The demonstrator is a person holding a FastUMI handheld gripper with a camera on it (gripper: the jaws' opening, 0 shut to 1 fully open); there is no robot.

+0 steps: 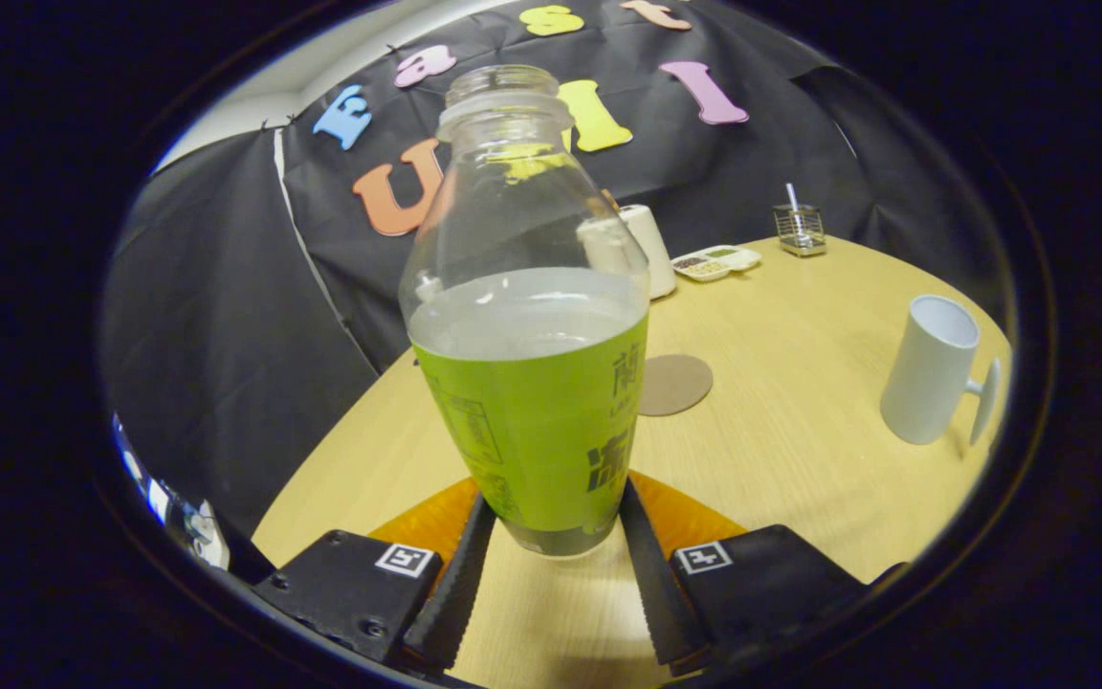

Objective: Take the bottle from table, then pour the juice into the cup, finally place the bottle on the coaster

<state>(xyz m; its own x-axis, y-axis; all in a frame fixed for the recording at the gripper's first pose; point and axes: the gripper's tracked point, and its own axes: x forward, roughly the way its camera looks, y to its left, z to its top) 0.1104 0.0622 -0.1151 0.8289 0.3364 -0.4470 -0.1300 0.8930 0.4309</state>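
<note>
An uncapped clear bottle (527, 316) with a green label and pale liquid up to the label's top stands upright between my two fingers. My gripper (551, 536) is shut on the bottle near its base, with both toothed pads pressing its sides. The bottle's base appears slightly above the wooden table (800, 450). A round brown coaster (673, 385) lies just beyond the bottle to the right. A white cup (931, 368) with a handle on its right side stands farther right on the table.
A white cylindrical container (649, 247), a small white tray of condiments (716, 262) and a wire holder (799, 230) stand at the table's far edge. The table's rounded edge runs left of the bottle, with black cloth beyond.
</note>
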